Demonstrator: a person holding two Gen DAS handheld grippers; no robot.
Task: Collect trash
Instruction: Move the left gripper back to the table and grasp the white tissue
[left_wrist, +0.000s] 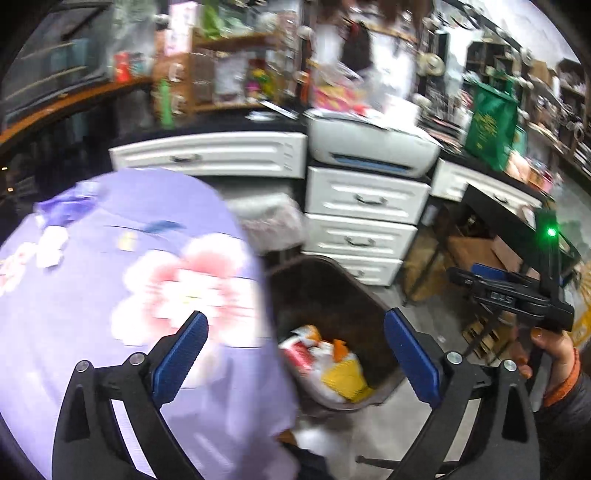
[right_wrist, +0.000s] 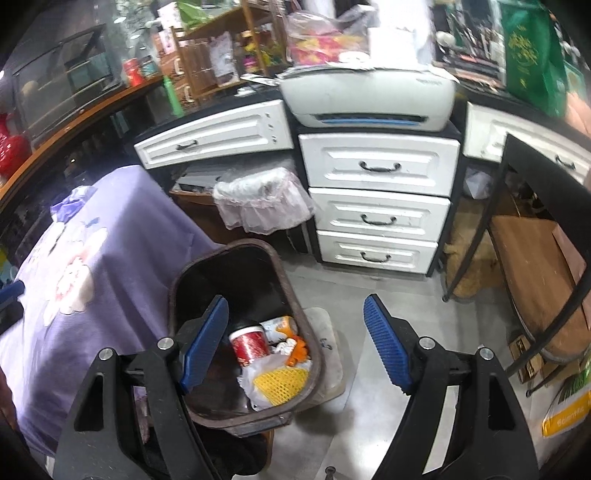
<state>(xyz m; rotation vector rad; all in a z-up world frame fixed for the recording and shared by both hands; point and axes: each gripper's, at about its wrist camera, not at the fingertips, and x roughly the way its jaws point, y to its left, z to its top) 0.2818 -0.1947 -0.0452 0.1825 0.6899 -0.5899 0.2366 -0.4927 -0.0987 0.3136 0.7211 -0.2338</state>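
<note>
Both jaws spread, empty, red cup in bin, seemingly hidden from left wrist.

Little lettering can be read. A yellow bag at the lower right edge of the right wrist view carries white print that seems to begin "Scientific", cut off by the frame. The green tote bag on the table bears gold lettering and an emblem, too blurred to make out. In the left wrist view, the black body of the other tongs shows small embossed characters, illegible.
</note>
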